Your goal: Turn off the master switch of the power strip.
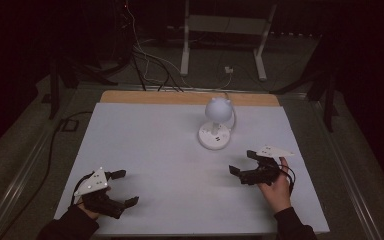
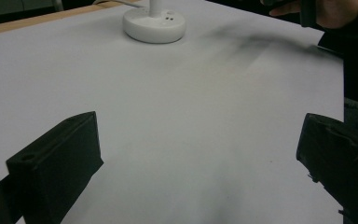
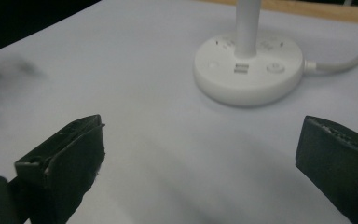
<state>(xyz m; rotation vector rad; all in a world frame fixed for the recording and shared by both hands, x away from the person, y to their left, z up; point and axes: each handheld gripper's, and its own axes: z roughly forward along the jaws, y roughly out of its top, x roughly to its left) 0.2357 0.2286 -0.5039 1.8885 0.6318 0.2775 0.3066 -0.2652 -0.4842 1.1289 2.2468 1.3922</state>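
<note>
Fingers of both your grippers are standing wide apart, holding nothing; your right gripper [image 1: 245, 162] is sitting at five o'clock from the white lamp [image 1: 215, 122], your left gripper [image 1: 122, 188] at seven o'clock.

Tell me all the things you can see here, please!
lamp: one, white, round head on a stem with a round base, standing on the far middle of the table.
lamp cord: one, white, running off from the base.
table: one, white top with a wooden strip along the far edge.
stand: one, pale grey metal frame on the floor beyond the table.
cables: several, dark and white, on the floor behind the table.
left gripper: one, black, near left of the table, jaws open.
right gripper: one, black, near right, jaws open, nearer the lamp.
</note>
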